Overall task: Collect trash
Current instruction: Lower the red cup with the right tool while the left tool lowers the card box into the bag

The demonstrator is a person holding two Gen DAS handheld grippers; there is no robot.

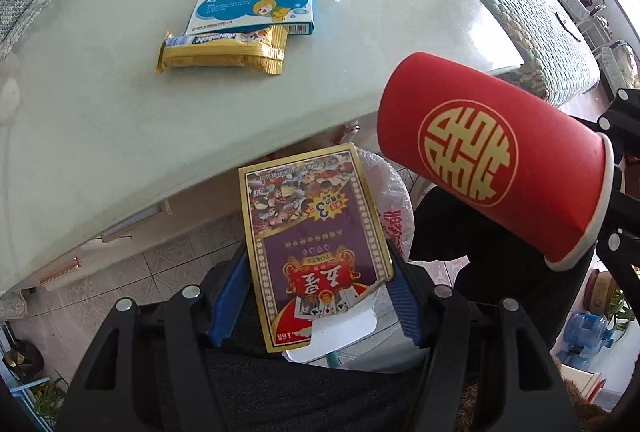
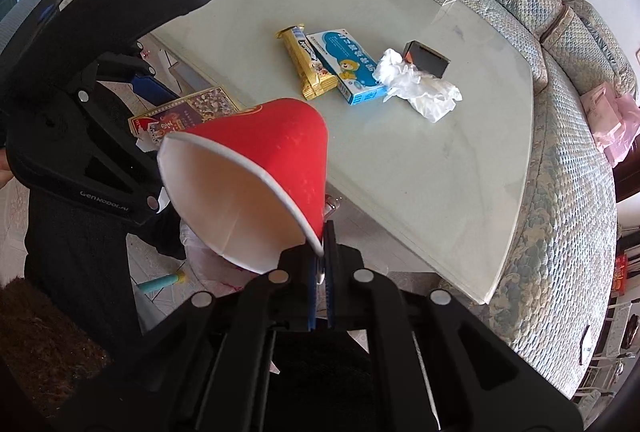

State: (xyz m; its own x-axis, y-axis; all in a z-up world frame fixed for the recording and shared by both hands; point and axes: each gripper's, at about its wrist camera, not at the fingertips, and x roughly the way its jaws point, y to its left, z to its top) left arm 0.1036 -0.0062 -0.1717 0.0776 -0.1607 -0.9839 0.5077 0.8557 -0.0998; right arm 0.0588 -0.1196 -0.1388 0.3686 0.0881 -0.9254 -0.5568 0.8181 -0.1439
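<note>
My left gripper [image 1: 320, 296]: matte black plastic frame, angular linkage arms, round silver screw heads behind each finger. My fingers [image 1: 230, 296] carry blue ribbed pads on the inner faces. My right gripper [image 2: 322, 272]: same black body, silver screws in a row behind the fingers, thin blue pads edge-on. The left unit's side, seen from the right wrist camera, has faint grey lettering, roughly "GenRobot.AI". Dark trousers behind the fingers.
</note>
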